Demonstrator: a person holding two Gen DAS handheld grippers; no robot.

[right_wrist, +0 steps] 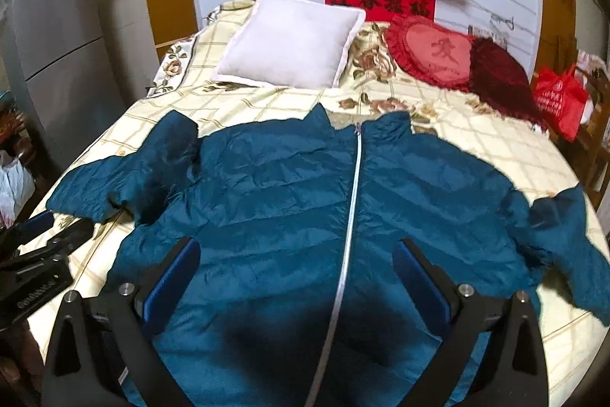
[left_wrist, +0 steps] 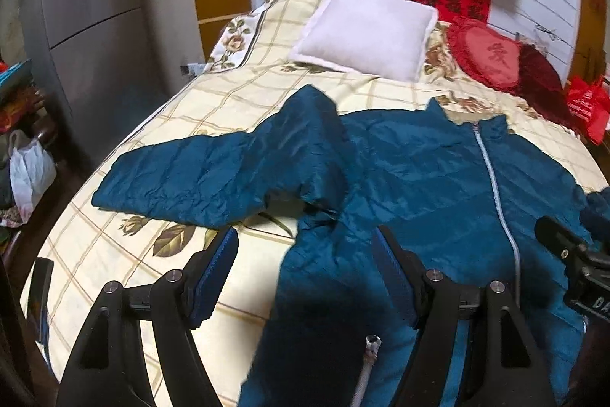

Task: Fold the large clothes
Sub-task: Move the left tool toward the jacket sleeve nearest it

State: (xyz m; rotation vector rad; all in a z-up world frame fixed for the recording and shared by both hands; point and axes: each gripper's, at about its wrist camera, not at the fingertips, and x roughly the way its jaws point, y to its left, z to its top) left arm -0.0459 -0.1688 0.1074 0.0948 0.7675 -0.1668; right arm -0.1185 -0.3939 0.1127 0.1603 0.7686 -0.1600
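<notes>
A large teal puffer jacket (right_wrist: pixel 289 201) lies flat, front up, on the bed, its white zipper (right_wrist: pixel 352 201) closed down the middle. Its left sleeve (left_wrist: pixel 198 174) stretches out to the left; its right sleeve (right_wrist: pixel 568 243) lies bent at the right. In the left wrist view the jacket body (left_wrist: pixel 419 178) fills the right half. My left gripper (left_wrist: pixel 305 239) is open and empty, above the jacket's left hem edge. My right gripper (right_wrist: pixel 297 254) is open and empty, above the jacket's lower middle. The left gripper also shows in the right wrist view (right_wrist: pixel 45 235), and the right gripper in the left wrist view (left_wrist: pixel 564 247).
The bed (left_wrist: pixel 114 254) has a cream floral checked cover. A white pillow (right_wrist: pixel 293 41), a red heart cushion (right_wrist: pixel 434 52) and a dark red cushion (right_wrist: pixel 499 79) lie at the head. A grey fridge (left_wrist: pixel 87 7) stands left. A red bag (right_wrist: pixel 560 98) sits right.
</notes>
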